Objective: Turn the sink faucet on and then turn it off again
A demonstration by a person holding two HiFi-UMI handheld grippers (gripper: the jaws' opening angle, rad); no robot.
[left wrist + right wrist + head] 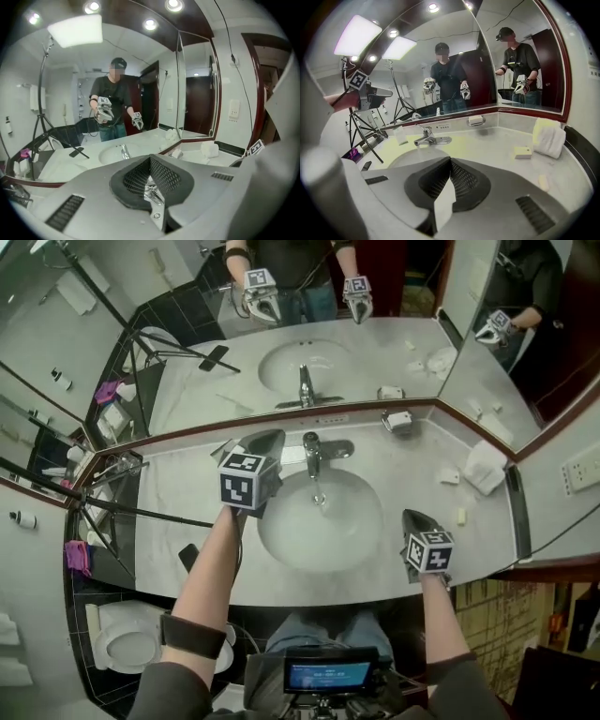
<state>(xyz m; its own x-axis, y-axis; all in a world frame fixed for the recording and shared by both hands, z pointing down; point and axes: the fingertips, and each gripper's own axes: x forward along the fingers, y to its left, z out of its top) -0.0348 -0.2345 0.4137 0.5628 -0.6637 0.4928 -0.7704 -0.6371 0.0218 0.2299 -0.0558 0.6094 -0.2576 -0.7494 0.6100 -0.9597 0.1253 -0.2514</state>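
Shut and empty, left gripper and right gripper are held clear; water seemingly running, the faucet lever should be pressed squarely shut.

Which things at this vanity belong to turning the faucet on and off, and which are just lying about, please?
For the job: faucet, sink basin, left gripper, right gripper.
Lying about: folded towel, boxed soap, soap dish.
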